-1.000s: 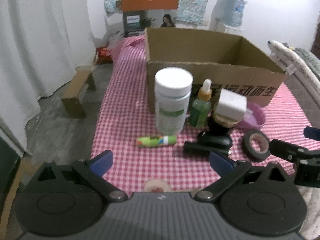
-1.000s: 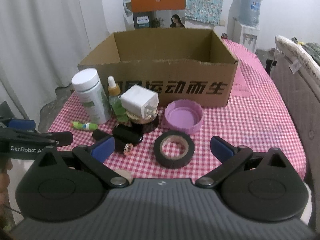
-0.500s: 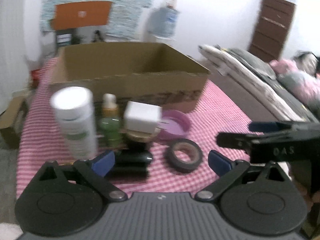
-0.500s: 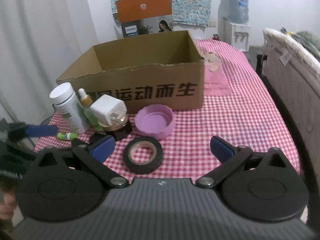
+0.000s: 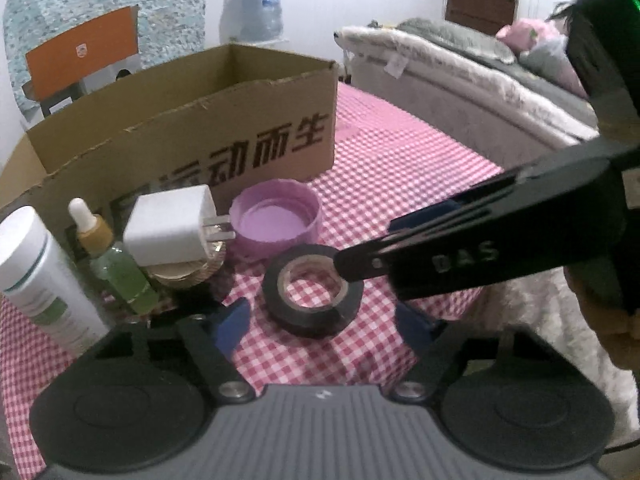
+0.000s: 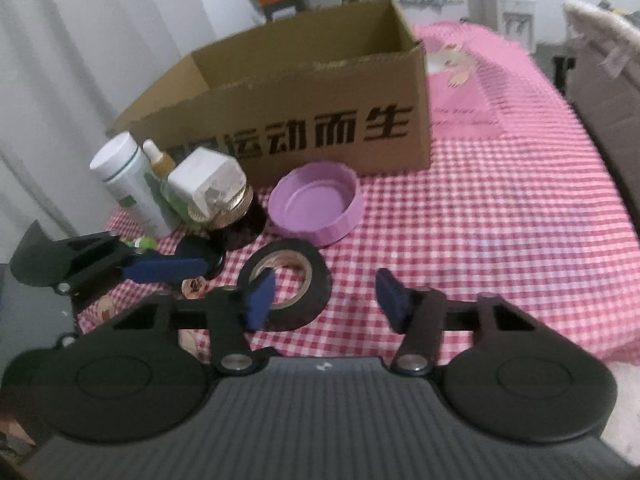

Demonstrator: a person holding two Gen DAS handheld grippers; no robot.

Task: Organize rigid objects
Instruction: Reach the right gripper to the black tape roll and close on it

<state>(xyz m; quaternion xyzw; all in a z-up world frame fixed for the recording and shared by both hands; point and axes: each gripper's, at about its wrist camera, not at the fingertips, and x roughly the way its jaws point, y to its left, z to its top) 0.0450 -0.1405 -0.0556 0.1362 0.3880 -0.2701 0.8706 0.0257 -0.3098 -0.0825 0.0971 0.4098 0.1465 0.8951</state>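
Here, going from left to right across the pink checked tablecloth (image 5: 400, 168), a white bottle (image 5: 36, 272) stands at the far left, with a small green dropper bottle (image 5: 116, 272) just beside it. Next comes a white plug adapter (image 5: 168, 224), resting on top of a round gold-rimmed item whose nature I cannot tell. To its right a purple lid (image 5: 276, 220) lies open side up, close to the front wall of the cardboard box (image 5: 192, 136), which stands open behind the whole row.

In front of the lid lies the black tape roll (image 5: 314, 296), flat on the cloth. The left gripper (image 5: 320, 326) has just been closing its jaws; they stand apart on either side of the roll's near edge and do not press on it. In the right wrist view one of its blue fingers (image 6: 164, 269) reaches in from the left, near the roll (image 6: 286, 284).

The right gripper (image 6: 326, 300) has also just been narrowing its jaws, yet they remain apart and grip nothing: the left pad sits over the roll's near rim, the right pad over bare cloth. In the left wrist view its black finger (image 5: 460, 248) crosses in from the right, the tip over the roll's far rim; whether it touches is unclear.
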